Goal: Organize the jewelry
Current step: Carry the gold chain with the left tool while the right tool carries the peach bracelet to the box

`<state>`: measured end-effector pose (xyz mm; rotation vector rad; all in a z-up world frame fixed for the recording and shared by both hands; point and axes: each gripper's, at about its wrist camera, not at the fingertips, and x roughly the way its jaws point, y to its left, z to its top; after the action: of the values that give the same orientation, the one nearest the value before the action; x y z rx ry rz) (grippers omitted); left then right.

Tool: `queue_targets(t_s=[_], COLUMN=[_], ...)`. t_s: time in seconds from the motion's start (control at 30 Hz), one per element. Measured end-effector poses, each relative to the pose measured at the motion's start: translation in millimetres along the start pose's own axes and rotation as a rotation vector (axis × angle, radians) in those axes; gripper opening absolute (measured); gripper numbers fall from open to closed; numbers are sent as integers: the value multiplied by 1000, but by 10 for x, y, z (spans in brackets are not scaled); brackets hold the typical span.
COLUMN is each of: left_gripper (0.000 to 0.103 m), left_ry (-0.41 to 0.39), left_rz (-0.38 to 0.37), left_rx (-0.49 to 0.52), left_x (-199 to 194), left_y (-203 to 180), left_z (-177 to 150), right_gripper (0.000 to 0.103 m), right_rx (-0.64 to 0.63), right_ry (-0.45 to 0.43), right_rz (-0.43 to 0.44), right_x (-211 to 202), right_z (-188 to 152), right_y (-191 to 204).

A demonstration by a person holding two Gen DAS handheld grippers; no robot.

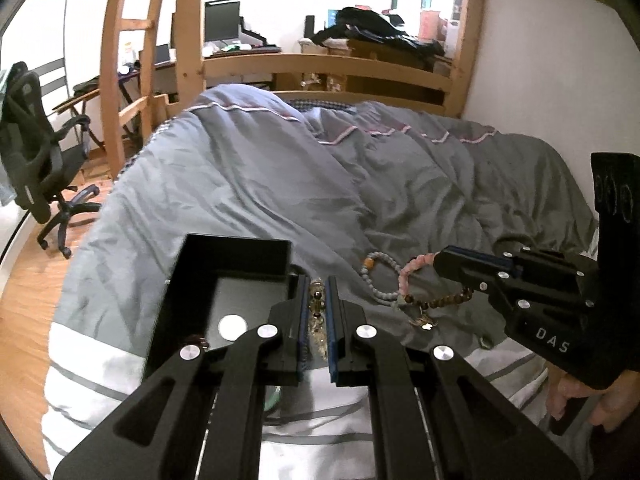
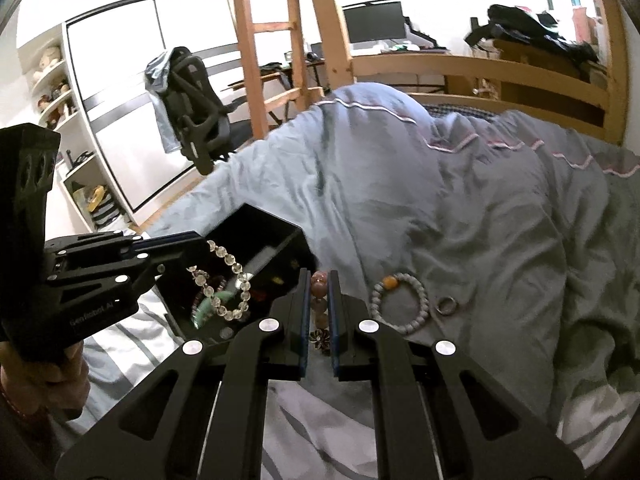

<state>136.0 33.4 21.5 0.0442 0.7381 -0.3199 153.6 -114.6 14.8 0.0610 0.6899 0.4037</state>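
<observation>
My left gripper (image 1: 318, 280) is shut on a clear crystal bead bracelet (image 2: 224, 280), which dangles above the open black jewelry box (image 2: 280, 240) on the bed. Inside the box lie a green piece (image 2: 208, 308) and a dark bead bracelet. My right gripper (image 2: 320, 274) is shut on a pink and brown bead bracelet (image 1: 416, 280) with a flower charm (image 2: 320, 338), lifted off the duvet just right of the box. On the grey duvet beyond lie a pale grey bead bracelet with one orange bead (image 2: 396, 304) and a metal ring (image 2: 446, 305).
The grey duvet (image 1: 320, 184) is rumpled, with a striped white sheet (image 1: 92, 344) at the near edge. A wooden bed frame and ladder (image 2: 256, 60) stand behind, with an office chair (image 2: 192, 96) to the left and a white wall (image 1: 540, 60) at right.
</observation>
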Motion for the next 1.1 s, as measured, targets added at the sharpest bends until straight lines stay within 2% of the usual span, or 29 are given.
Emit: queue_targets(t_s=[0.53,1.1], left_gripper=[7,7], left_ry=[-21,8], left_rz=[90,126], left_rx=[-87,-142], left_x=[-188,-129], left_y=[594,867], left_z=[36,-27], right_gripper=[9,9], right_rx=[-76,-125], right_ry=[-22,-12], right_rz=[72,131], right_x=[176,409], right_z=[207,295], right_y=[487,839])
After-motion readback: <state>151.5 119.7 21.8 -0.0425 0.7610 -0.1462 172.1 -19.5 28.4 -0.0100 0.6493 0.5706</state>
